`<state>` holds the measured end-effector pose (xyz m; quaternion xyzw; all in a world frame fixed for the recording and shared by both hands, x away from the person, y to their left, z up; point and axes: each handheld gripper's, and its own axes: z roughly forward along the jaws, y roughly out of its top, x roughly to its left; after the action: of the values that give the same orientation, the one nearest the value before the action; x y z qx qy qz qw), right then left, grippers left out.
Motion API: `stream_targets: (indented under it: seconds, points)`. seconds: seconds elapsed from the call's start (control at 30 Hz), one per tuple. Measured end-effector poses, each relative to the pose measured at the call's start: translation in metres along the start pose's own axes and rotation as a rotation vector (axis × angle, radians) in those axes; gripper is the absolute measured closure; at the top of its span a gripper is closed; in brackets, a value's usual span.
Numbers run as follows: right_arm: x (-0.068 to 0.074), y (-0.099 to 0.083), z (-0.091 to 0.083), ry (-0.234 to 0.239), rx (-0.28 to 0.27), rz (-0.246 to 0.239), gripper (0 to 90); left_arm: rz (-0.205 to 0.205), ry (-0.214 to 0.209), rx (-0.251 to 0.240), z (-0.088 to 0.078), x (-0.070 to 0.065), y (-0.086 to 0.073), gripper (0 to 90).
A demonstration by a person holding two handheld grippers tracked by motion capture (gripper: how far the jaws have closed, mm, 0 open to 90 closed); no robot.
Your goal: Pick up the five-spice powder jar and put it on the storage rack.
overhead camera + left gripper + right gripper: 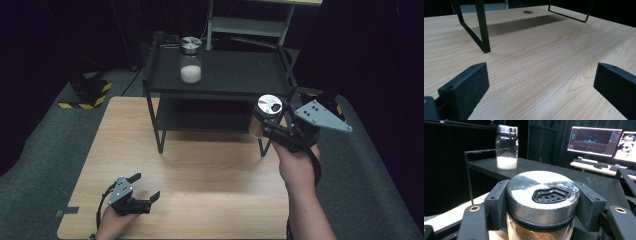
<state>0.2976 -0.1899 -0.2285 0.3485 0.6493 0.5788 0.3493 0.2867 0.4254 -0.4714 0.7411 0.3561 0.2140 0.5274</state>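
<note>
Two jars are seen: one brown-filled jar is clamped in the right hand-held gripper, one white-filled jar stands beyond it on the black shelf, while the left hand-held gripper is held wide open, empty, over the table.

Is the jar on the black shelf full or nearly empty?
Nearly empty: white powder fills just the bottom of the jar; the glass above is clear.

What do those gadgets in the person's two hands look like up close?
Each is a black hand-held two-jaw gripper. The left gripper has blocky matte black jaws with small screw holes, a grey three-cornered plate dotted with holes on top, and a black cable looping from it. The right gripper carries a larger grey plate and brass-coloured rivets at the jaw pivots. Both forearms are bare, with no sleeves visible.
</note>
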Motion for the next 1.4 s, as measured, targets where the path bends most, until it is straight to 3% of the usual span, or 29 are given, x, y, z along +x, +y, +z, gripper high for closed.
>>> stream_targets:
  seconds: [0.2, 0.73, 1.4]
  points:
    - [-0.007, 0.011, 0.009, -0.014, -0.006, 0.020, 35.3, 0.000, -0.003, 0.002, 0.000, 0.001, 0.000, 0.2]
    - [-0.014, 0.041, 0.034, -0.050, 0.000, 0.014, 35.3, -0.012, -0.006, -0.004, -0.001, 0.003, -0.001, 0.2]
    - [-0.014, 0.067, 0.083, -0.105, 0.036, 0.013, 35.2, -0.013, -0.012, -0.008, -0.001, 0.004, -0.002, 0.2]
